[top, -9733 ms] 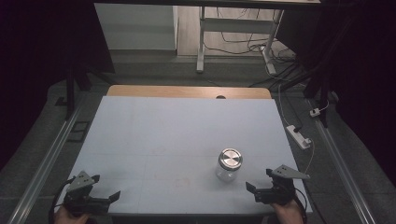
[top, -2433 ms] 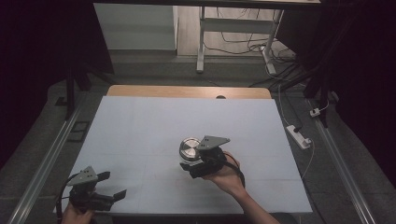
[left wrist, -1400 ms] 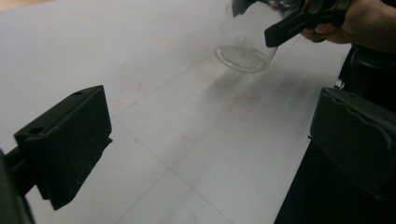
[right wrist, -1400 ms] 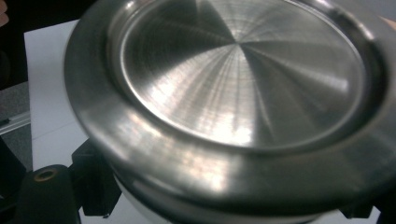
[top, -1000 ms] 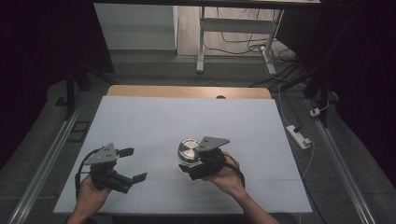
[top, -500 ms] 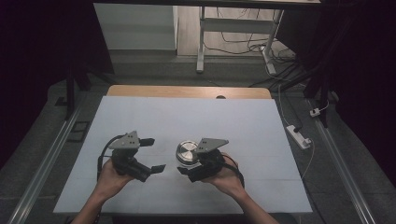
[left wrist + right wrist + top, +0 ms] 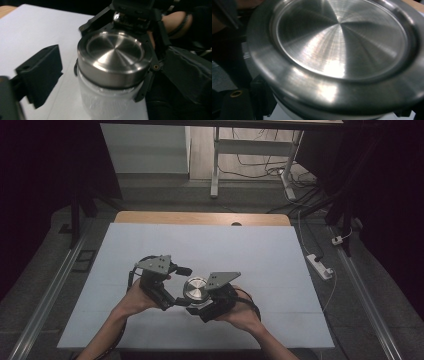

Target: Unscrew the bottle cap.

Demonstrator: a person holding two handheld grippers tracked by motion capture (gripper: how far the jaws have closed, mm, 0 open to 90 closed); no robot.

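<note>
A clear jar with a brushed steel lid (image 7: pixel 195 289) stands near the table's front middle. My right gripper (image 7: pixel 196 306) comes in from the right and is shut on the jar's body below the lid. My left gripper (image 7: pixel 178 287) reaches in from the left at lid height, with the jar between its jaws, which have just been closing. In the left gripper view the lid (image 7: pixel 115 52) sits centre, and one black finger (image 7: pixel 40 75) stands a gap away from it. The right gripper view has the lid (image 7: pixel 342 42) very close.
The white table sheet (image 7: pixel 250 250) has free room behind and to both sides of the jar. A wooden strip (image 7: pixel 200 218) edges the far side. A power strip (image 7: pixel 320 266) lies on the floor at the right, and a white desk leg (image 7: pixel 215 165) stands beyond.
My left hand has travelled right and slightly up from the front left until its jaws flank the jar's lid. The right gripper and the jar have stayed put.
</note>
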